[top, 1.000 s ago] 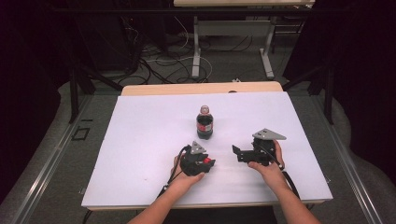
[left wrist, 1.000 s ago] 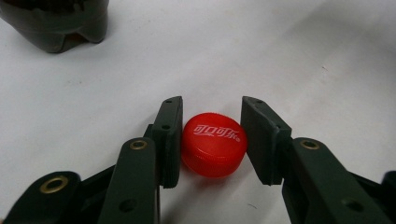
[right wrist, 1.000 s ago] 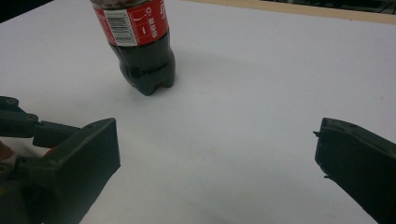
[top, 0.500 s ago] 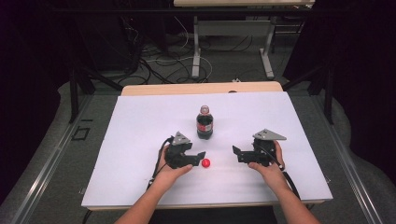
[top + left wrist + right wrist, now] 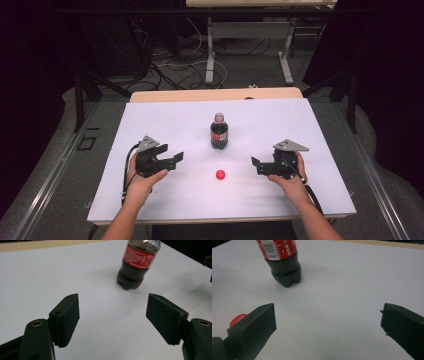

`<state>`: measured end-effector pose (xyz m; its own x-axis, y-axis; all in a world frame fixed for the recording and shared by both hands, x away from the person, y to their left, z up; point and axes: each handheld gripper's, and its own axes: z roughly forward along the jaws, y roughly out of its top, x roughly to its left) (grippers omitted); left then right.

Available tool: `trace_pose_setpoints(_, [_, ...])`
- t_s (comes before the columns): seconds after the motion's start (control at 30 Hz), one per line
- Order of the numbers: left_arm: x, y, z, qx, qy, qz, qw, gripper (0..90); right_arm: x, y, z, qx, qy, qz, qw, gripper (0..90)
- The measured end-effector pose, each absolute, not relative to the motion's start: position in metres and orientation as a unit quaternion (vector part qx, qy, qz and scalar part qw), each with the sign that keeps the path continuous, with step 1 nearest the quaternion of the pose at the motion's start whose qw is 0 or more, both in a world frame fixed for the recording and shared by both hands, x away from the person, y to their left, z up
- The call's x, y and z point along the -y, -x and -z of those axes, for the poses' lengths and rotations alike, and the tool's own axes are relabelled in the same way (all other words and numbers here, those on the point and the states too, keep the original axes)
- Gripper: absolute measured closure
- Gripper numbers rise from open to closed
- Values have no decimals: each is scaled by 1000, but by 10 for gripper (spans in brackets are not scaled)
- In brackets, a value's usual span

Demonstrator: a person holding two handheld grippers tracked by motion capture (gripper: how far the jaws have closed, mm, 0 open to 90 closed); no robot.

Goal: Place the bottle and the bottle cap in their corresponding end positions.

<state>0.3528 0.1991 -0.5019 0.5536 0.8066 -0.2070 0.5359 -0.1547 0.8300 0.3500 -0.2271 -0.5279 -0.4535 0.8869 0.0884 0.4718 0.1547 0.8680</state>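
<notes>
A cola bottle (image 5: 219, 132) with a red label stands upright and uncapped at the middle of the white table (image 5: 165, 125). Its red cap (image 5: 220, 174) lies on the table in front of it, apart from both grippers. My left gripper (image 5: 175, 160) rests to the cap's left, open and holding nothing. The right gripper (image 5: 256, 166) sits to the cap's right, also open. In the left gripper view the bottle (image 5: 136, 267) is ahead of the wide-spread gripper (image 5: 112, 315). In the right gripper view the bottle (image 5: 283, 265) stands ahead and the cap (image 5: 237, 318) peeks past the left jaw of that gripper (image 5: 328, 322).
A wooden strip (image 5: 215, 94) borders the table's far edge. Beyond it on the floor are loose cables (image 5: 175, 65) and desk legs (image 5: 210, 55). A metal rail (image 5: 55, 170) runs along the floor left of the table.
The left gripper opened and let go of the red cap, which now lies on the table. It then pulled away to the left. The right gripper stayed put.
</notes>
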Motion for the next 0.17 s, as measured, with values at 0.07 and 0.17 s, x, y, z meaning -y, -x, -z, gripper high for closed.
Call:
trace_pose_setpoints(0.07, [-210,-353,503,-464,-740,-153,463,190,229,-350,529,-725,-469,-448,231,0])
trace_pose_setpoints(0.17, [-224,-354,503,-484,-727,-169,456,138,231,-350,530,-724,-474,-443,237,0])
